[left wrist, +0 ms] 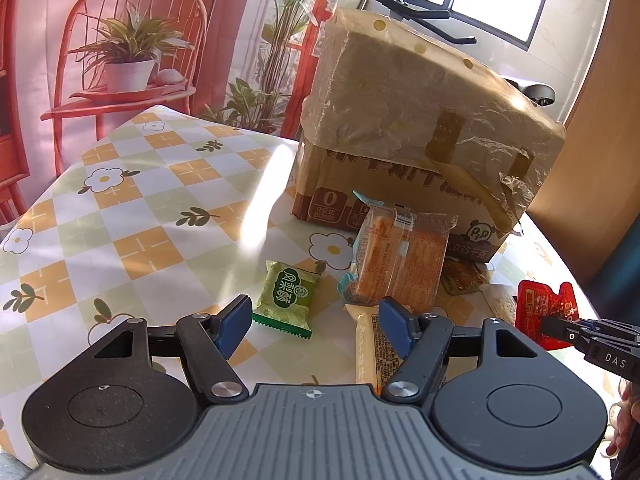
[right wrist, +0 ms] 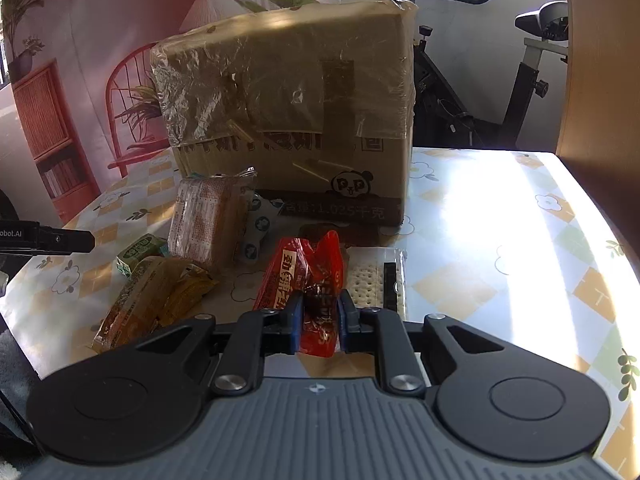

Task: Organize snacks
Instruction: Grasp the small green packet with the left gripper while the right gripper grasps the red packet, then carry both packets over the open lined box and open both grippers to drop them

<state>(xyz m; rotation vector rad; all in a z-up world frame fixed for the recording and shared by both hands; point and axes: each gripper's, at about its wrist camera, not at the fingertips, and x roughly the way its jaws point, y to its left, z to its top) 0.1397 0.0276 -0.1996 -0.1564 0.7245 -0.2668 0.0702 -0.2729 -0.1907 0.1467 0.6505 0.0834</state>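
The right tool (right wrist: 319,322) pinches a crinkled red foil snack packet (right wrist: 298,276), lifted near the taped cardboard box (right wrist: 288,120). The left tool (left wrist: 316,326) stands spread above the glossy checkered surface (left wrist: 132,216), by a green serrated-edge sachet (left wrist: 286,298).

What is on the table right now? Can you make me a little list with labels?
table: checked flower cloth
big thing: taped cardboard box
red snack packet: pinched in the right gripper
left gripper: open, holding nothing
green snack packet: flat on the cloth, just ahead of the left gripper
orange cracker pack: in front of the box
white cracker pack: beside the red packet
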